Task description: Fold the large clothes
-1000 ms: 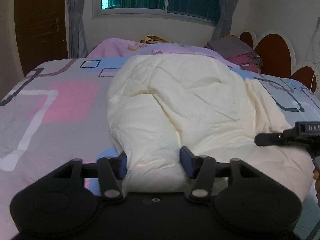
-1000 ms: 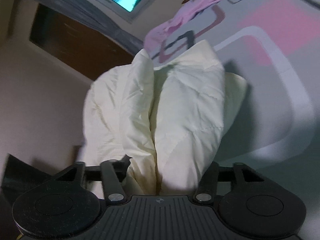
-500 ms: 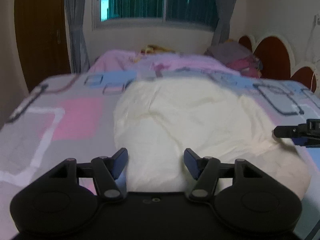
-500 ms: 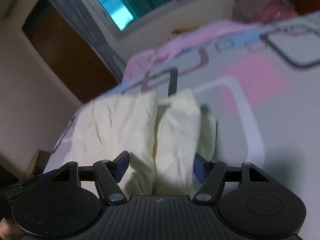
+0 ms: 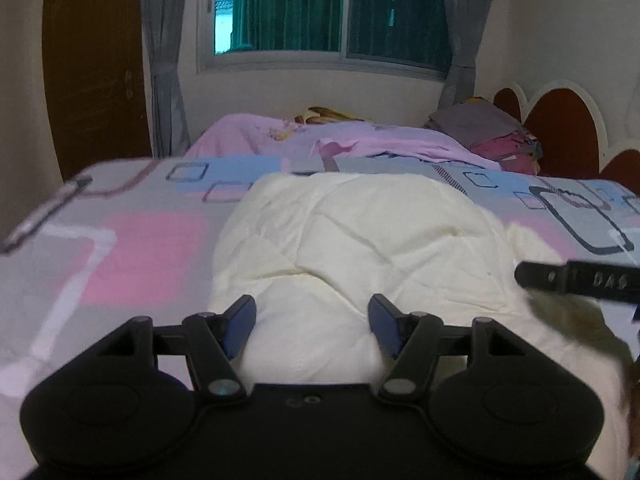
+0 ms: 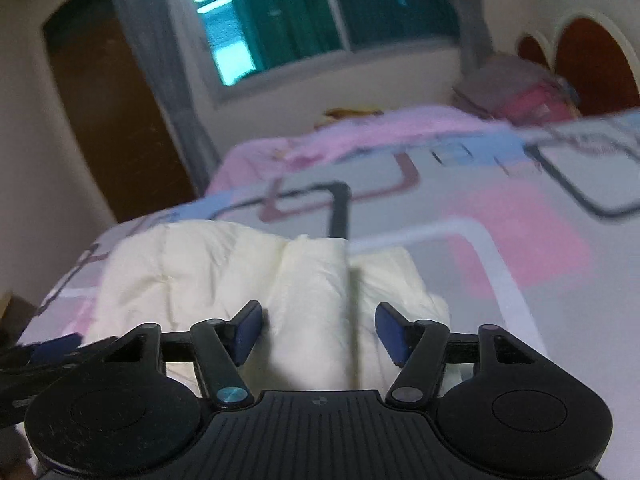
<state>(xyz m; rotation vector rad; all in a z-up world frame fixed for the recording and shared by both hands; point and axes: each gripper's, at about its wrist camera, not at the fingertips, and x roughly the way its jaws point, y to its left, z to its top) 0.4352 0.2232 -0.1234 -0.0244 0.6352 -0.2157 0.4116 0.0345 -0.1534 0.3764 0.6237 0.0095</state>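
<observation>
A cream quilted garment [image 5: 360, 240] lies bunched on the bed, folded into thick rolls [image 6: 224, 268]. My left gripper [image 5: 312, 326] is at its near edge. Its jaws are opening, and a bulge of the fabric sits between the blue pads [image 5: 240, 328] without being squeezed. My right gripper [image 6: 318, 334] hovers over the garment's other end. Its jaws are closing a little but stand apart, with a fold between them and not pinched. One black finger of the right gripper [image 5: 576, 280] shows at the right of the left wrist view.
The bed has a grey, pink and blue patterned sheet [image 5: 140, 256]. A pink blanket [image 5: 360, 140] and a pile of clothes [image 5: 480, 128] lie by the red headboard [image 5: 560, 128]. Behind are a window [image 5: 320, 8], curtains and a brown door [image 5: 92, 60].
The left pads have let go of the bulge they pinched and spread wider. The right gripper has rolled upright and lifted, and the garment it held up now rests low on the bed.
</observation>
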